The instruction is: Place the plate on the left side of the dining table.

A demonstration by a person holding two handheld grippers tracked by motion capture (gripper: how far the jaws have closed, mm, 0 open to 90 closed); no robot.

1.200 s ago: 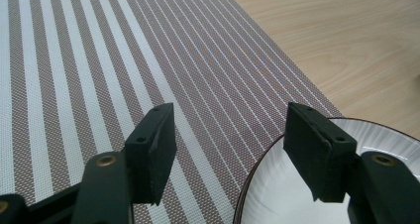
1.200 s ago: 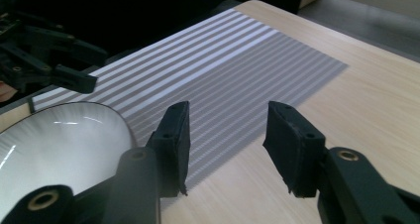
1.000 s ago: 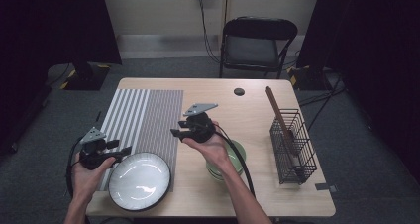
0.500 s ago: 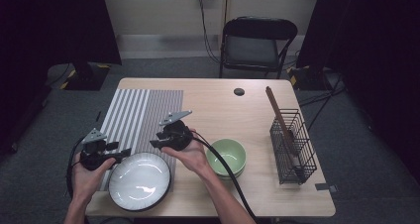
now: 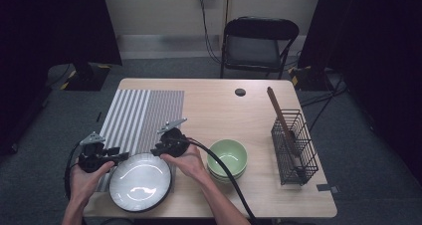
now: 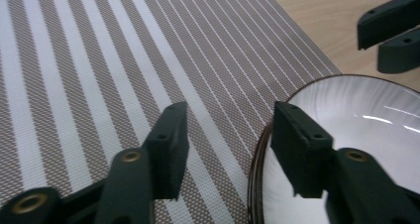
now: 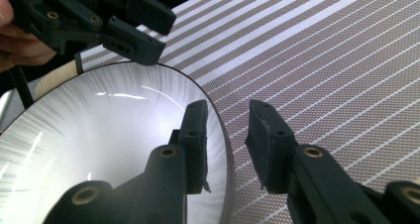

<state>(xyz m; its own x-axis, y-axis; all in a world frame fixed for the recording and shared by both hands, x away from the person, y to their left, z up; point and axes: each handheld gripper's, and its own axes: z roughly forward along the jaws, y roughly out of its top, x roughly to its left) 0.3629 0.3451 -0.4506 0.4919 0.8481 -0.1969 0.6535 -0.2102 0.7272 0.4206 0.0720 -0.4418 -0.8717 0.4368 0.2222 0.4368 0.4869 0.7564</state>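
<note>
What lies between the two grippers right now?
The white plate: in the high view, the left gripper and right gripper flank its upper rim.

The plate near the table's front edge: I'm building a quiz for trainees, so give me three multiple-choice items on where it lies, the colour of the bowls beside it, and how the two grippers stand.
1. Where does the plate lie?
A. partly on the striped mat
B. in the wire basket
C. on the chair

2. What colour are the stacked bowls?
A. red
B. green
C. black

3. How are the left gripper and right gripper?
A. both shut on the plate
B. both open at the plate's rim
C. lying on the table

Answers: 1 A, its far rim overlaps the mat; 2 B, pale green in the high view; 3 B, each gripper's jaws stand apart astride the rim.
</note>
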